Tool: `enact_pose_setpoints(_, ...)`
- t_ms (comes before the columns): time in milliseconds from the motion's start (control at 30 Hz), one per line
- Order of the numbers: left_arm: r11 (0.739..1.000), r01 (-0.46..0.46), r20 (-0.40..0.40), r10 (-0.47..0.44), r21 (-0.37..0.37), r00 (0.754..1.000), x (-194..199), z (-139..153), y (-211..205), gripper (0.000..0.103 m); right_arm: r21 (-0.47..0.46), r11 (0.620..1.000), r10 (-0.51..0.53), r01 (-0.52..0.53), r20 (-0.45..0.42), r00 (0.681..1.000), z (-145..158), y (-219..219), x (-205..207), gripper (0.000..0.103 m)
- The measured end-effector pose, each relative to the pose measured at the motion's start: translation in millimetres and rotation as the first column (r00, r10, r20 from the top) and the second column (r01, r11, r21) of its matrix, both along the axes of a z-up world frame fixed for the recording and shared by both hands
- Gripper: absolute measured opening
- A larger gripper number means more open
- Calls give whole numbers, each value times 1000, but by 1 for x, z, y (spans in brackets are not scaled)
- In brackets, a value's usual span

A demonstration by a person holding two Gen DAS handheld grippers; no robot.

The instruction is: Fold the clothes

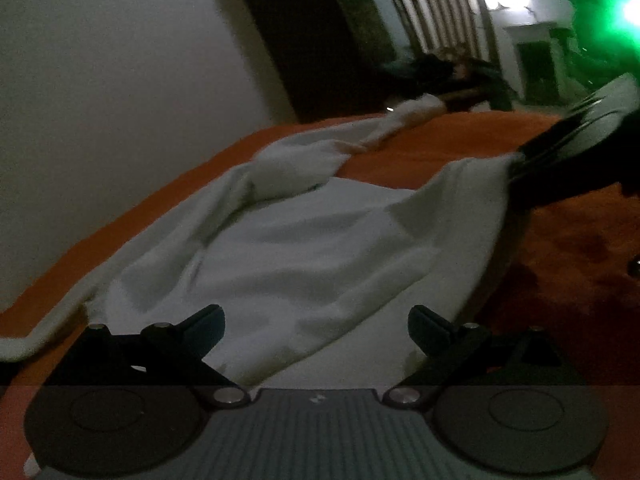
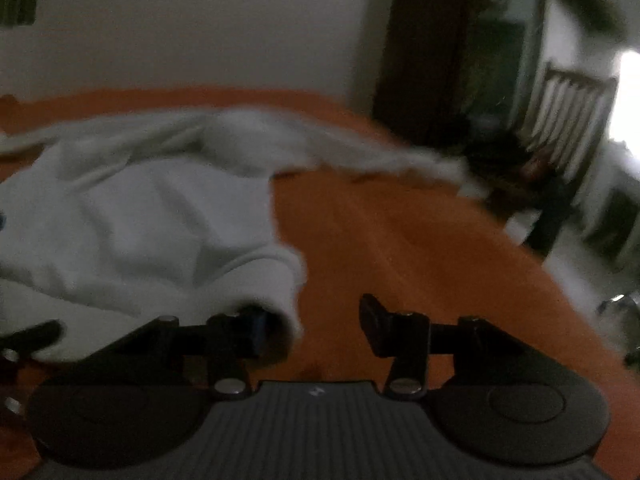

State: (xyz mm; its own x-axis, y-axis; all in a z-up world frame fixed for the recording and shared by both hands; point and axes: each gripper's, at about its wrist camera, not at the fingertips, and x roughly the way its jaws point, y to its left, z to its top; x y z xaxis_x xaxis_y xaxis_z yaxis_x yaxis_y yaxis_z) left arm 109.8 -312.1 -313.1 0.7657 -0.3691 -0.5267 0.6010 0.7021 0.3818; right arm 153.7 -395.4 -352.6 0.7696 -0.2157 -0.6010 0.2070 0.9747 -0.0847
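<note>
Left fingers [image 1: 212, 322] spread over white garment [image 1: 288, 240], right fingers [image 2: 374, 322] spread beside hem

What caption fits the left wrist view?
Open left gripper above a rumpled white fabric garment on an orange bedspread.

Both views are dim and smeared. In the right wrist view the white garment [image 2: 132, 216] runs off the left edge, its long sleeve a blur. The right gripper [image 1: 532, 160] is cut by the left view's right edge, its jaws lost in dark. Green glare [image 1: 624, 12] swallows that corner.
</note>
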Motion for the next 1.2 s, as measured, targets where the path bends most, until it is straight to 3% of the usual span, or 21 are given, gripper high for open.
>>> enact_pose_setpoints(33, 1000, 15, -3, -15, -1, 1000, -2, -1, -5, 99, 35, 999, 3, -3, -2, 1000, -2, -5, 4, 35)
enact_pose_setpoints(100, 999, 36, -3, -36, 7, 999, -7, -3, -13, 99, 77, 997, 16, -17, 4, 1000, -3, -13, 12, 23)
enact_pose_setpoints(133, 999, 41, -2, -41, 11, 999, -8, -6, -14, 99, 76, 997, 29, -30, 11, 1000, -3, -17, 14, 7)
enact_pose_setpoints(267, 1000, -3, 33, 3, -6, 999, -6, -4, -19, 101, 101, 995, -4, -7, 109, 994, 23, -19, 3, 7)
enact_pose_setpoints(400, 994, -109, 59, 110, -29, 992, 9, -3, -22, 102, 149, 988, -51, 27, 160, 986, 49, -11, -13, 7)
enact_pose_setpoints(500, 975, -205, 67, 212, -88, 975, 18, 3, -4, 102, 175, 982, -104, 74, 171, 980, 59, -10, -14, 7)
enact_pose_setpoints(633, 977, -126, -32, 122, -171, 992, 17, 9, 27, 102, 197, 976, -114, 90, 116, 987, 52, -16, -10, 7)
enact_pose_setpoints(767, 972, -29, -31, 22, -233, 999, 10, 7, 47, 102, 210, 974, -111, 89, 94, 989, 46, -22, -6, 7)
enact_pose_setpoints(1200, 963, -216, -88, 204, -163, 975, 38, 0, 50, 103, 207, 973, -119, 99, 83, 989, 41, -19, -1, 7)
